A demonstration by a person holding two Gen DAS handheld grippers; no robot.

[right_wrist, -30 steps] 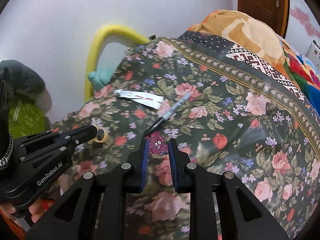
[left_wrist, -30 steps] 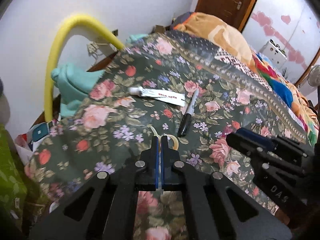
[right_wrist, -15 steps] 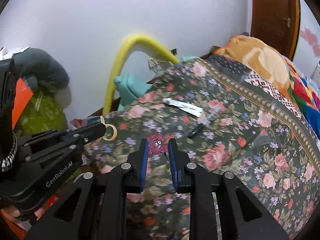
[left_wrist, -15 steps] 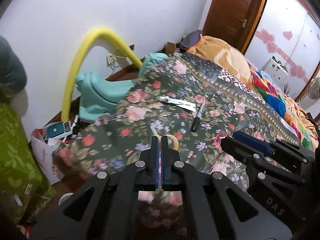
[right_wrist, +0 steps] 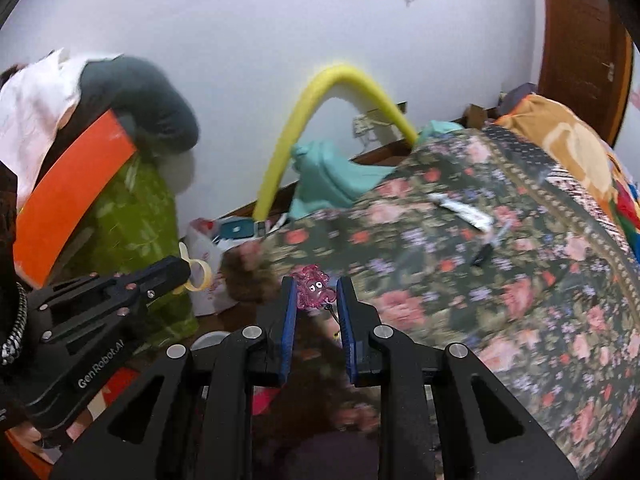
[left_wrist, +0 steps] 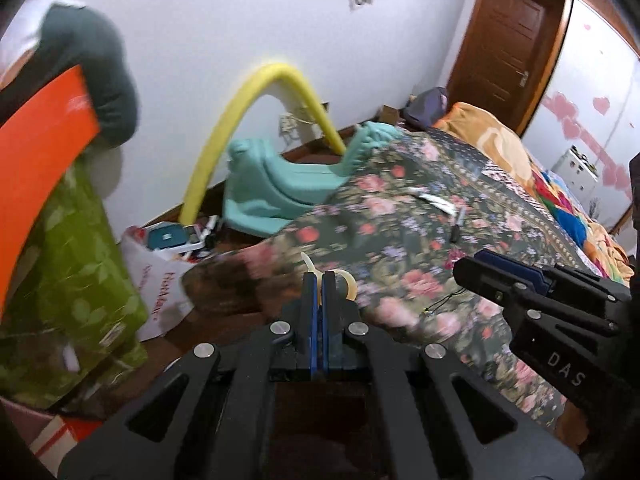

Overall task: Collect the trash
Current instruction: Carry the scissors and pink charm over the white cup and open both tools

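The left gripper is squeezed tight on a thin, bendy yellow tape ring, and the right gripper pinches a shiny pink see-through toy with googly eyes; both are held up just off the corner of the bed. On the soft flowery blanket farther off lie a flat white tube and a black marker, close together. Down on the floor by the wall, a white plastic bag holds boxes, near a bent yellow foam tube.

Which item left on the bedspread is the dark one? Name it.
The black marker, lying just right of the white tube on the floral bedspread. The tube is pale and flat; the marker is thin and dark.
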